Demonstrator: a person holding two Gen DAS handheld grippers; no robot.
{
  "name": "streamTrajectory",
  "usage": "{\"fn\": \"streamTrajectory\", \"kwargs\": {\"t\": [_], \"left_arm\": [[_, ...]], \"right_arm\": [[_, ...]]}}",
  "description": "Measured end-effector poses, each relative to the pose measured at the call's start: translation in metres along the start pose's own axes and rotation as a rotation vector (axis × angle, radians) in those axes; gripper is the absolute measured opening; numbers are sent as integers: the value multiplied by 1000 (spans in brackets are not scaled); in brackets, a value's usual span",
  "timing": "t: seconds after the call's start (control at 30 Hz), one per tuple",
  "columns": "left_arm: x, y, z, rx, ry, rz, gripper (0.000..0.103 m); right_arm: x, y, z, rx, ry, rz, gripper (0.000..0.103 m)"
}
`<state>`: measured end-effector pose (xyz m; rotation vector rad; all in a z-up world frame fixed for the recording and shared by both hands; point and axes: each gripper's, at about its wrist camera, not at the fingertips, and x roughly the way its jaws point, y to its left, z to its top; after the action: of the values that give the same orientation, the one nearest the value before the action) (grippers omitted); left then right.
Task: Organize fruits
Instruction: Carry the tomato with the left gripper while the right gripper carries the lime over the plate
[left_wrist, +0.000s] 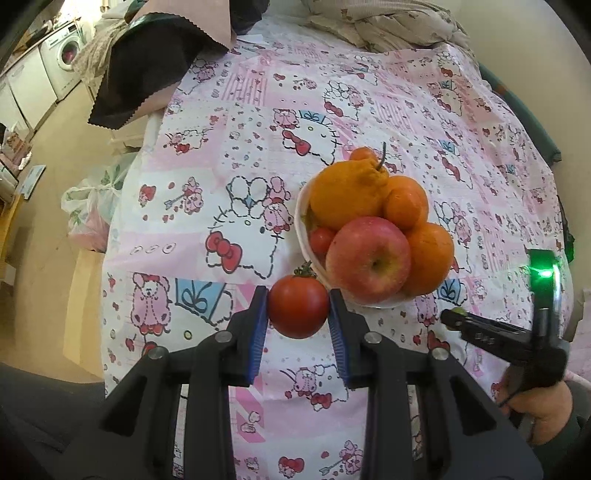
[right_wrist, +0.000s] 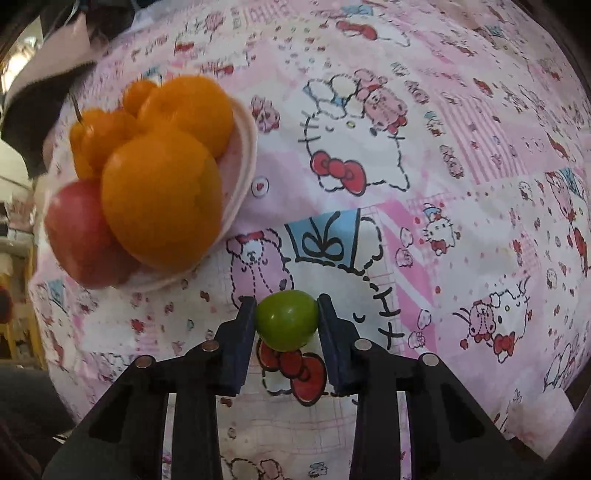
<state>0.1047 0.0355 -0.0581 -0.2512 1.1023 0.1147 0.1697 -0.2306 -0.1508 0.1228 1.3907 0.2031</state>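
The left gripper clamped a red tomato just near-left of the heaped bowl, while the right gripper, pinching a green fruit, sat farther off to the bowl's right.

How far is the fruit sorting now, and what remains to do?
Done: the bowl already holds the apple and oranges. In hand: left gripper clamps a red tomato; right gripper clamps a green fruit. Left: placing both.

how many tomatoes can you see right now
2. A large red tomato is clamped in the left tongs, just in front of the bowl. A small tomato sits inside the bowl beside the apple. More may be hidden underneath.
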Motion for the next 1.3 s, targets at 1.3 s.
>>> {"fn": "streamTrajectory", "kwargs": {"t": [1.3], "left_arm": [[120,10,72,-169,197,-174,28]], "right_arm": [[-71,27,10,15,-200,383,35]]}}
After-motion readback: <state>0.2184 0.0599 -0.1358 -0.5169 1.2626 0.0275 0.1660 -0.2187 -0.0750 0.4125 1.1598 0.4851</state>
